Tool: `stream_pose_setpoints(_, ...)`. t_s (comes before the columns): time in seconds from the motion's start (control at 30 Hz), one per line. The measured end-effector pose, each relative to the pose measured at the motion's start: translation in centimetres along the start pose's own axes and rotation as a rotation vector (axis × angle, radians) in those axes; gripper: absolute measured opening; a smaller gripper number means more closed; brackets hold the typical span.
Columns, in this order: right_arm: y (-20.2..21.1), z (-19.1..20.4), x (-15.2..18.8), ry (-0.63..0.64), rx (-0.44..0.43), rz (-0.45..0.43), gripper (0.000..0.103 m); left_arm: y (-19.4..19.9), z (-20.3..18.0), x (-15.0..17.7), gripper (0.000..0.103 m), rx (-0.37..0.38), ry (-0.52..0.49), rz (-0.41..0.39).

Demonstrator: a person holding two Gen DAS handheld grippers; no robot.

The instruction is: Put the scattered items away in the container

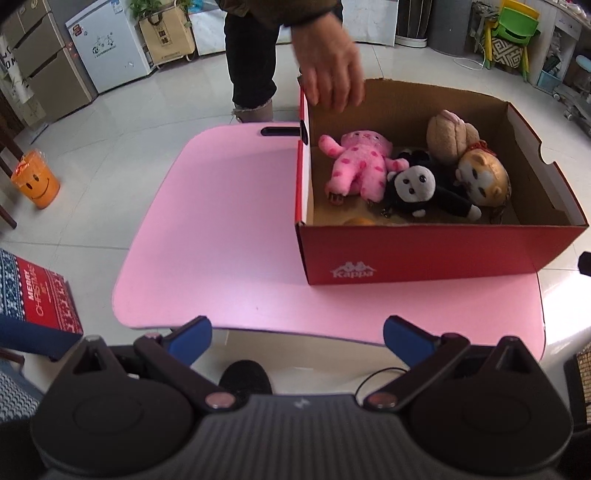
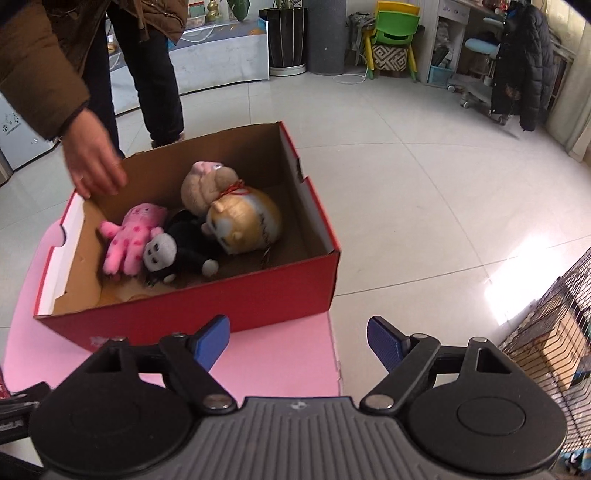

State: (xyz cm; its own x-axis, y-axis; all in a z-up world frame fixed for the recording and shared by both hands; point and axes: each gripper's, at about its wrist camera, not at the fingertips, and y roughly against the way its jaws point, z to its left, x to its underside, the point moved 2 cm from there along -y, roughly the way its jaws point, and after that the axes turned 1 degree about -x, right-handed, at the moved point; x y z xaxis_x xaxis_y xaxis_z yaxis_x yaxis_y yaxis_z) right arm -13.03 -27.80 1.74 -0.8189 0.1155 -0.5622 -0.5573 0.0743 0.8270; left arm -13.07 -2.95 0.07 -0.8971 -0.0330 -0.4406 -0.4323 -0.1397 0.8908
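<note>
A red box (image 1: pixel 424 254) is seen on the right part of a pink table (image 1: pixel 221 229). Four soft toys are packed inside it: a pink spotted toy (image 1: pixel 360 166), a black and white toy (image 1: pixel 417 188) lying next to it, a golden cat toy (image 1: pixel 480 173), and a tan toy (image 1: pixel 448 133) behind the cat. A small bit of something orange (image 1: pixel 356 221) is seen low by the near wall of the box, but what it is cannot be told.

A person's bare hand (image 1: pixel 332 74) is held over the far left corner of the box, right at its rim. The person's dark legs are seen standing behind the table.

The left gripper (image 1: pixel 297 334) is held spread wide above the near edge of the table, and nothing is between its blue pads. The right gripper (image 2: pixel 298 338) is held in front of the box, spread apart, and nothing is held in it either.

On the floor to the left, an orange smiley bucket (image 1: pixel 35 181) and a Christmas bag (image 1: pixel 37 295) are seen. A green chair (image 2: pixel 395 27) is far back. A wire cage (image 2: pixel 554 332) is close on the right.
</note>
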Motion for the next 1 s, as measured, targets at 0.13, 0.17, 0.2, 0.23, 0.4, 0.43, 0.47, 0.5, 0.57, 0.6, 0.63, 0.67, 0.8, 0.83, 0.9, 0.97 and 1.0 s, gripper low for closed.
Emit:
stream_pose_setpoints(0.13, -1.0, -0.9, -1.2, -0.006, 0.025, -0.007, 0.082, -0.4, 0.4, -0.7, 0.103, 0.014, -0.007, 0.005)
stream_pose_setpoints(0.17, -1.1, -1.1, -1.4, -0.013, 0.024, -0.012, 0.082, -0.4, 0.5, -0.9, 0.103, 0.015, -0.01, 0.004)
stream_pose_setpoints(0.2, -1.3, -1.3, -1.6, -0.022, 0.022, -0.017, 0.082, -0.4, 0.5, -1.0, 0.103, 0.016, -0.013, 0.002)
stream_pose_setpoints(0.23, -1.4, -1.5, -1.7, -0.032, 0.018, -0.019, 0.082, -0.4, 0.6, -1.1, 0.103, 0.018, -0.019, 0.0)
stream_pose_setpoints(0.4, -2.0, -2.4, -1.5, -0.095, -0.017, 0.001, 0.082, -0.8, 1.0, -0.9, 0.103, 0.026, -0.001, -0.007)
stream_pose_setpoints(0.43, -2.1, -2.5, -1.5, -0.104, -0.023, 0.007, 0.082, -1.0, 1.0, -0.9, 0.103, 0.028, 0.001, -0.002)
stream_pose_setpoints(0.47, -2.2, -2.5, -1.5, -0.107, -0.026, 0.016, 0.082, -1.2, 1.1, -0.9, 0.103, 0.023, 0.002, 0.001)
stream_pose_setpoints(0.5, -2.3, -2.5, -1.4, -0.108, -0.029, 0.022, 0.082, -1.3, 1.1, -0.8, 0.103, 0.016, 0.003, 0.002)
stream_pose_setpoints(0.57, -2.6, -2.4, -1.3, -0.095, -0.022, 0.031, 0.082, -1.4, 1.2, -0.8, 0.103, 0.006, 0.005, -0.001)
stream_pose_setpoints(0.6, -2.8, -2.3, -1.3, -0.087, -0.017, 0.037, 0.082, -1.4, 1.3, -0.8, 0.103, 0.002, 0.005, -0.003)
stream_pose_setpoints(0.63, -3.0, -2.2, -1.2, -0.082, -0.014, 0.046, 0.082, -1.4, 1.3, -0.8, 0.103, 0.0, 0.006, -0.005)
stream_pose_setpoints(0.67, -3.2, -2.1, -1.2, -0.081, -0.012, 0.059, 0.082, -1.4, 1.4, -0.8, 0.103, -0.001, 0.007, -0.006)
stream_pose_setpoints(0.8, -3.5, -1.7, -0.8, -0.042, 0.008, 0.08, 0.082, -1.4, 1.4, -0.6, 0.103, 0.005, 0.001, -0.006)
stream_pose_setpoints(0.83, -3.5, -1.6, -0.7, -0.028, 0.018, 0.081, 0.082, -1.4, 1.3, -0.4, 0.103, 0.015, -0.007, -0.002)
stream_pose_setpoints(0.9, -3.4, -1.4, -0.6, -0.007, 0.017, 0.082, 0.082, -1.9, 0.9, 0.0, 0.103, 0.035, -0.023, 0.019)
stream_pose_setpoints(0.97, -3.3, -1.5, -0.3, -0.005, -0.001, 0.095, 0.082, -2.1, 0.5, 0.5, 0.103, 0.038, -0.029, 0.027)
stream_pose_setpoints(1.0, -3.4, -1.5, -0.1, -0.007, -0.012, 0.103, 0.082, -2.2, 0.3, 0.7, 0.103, 0.042, -0.033, 0.032)
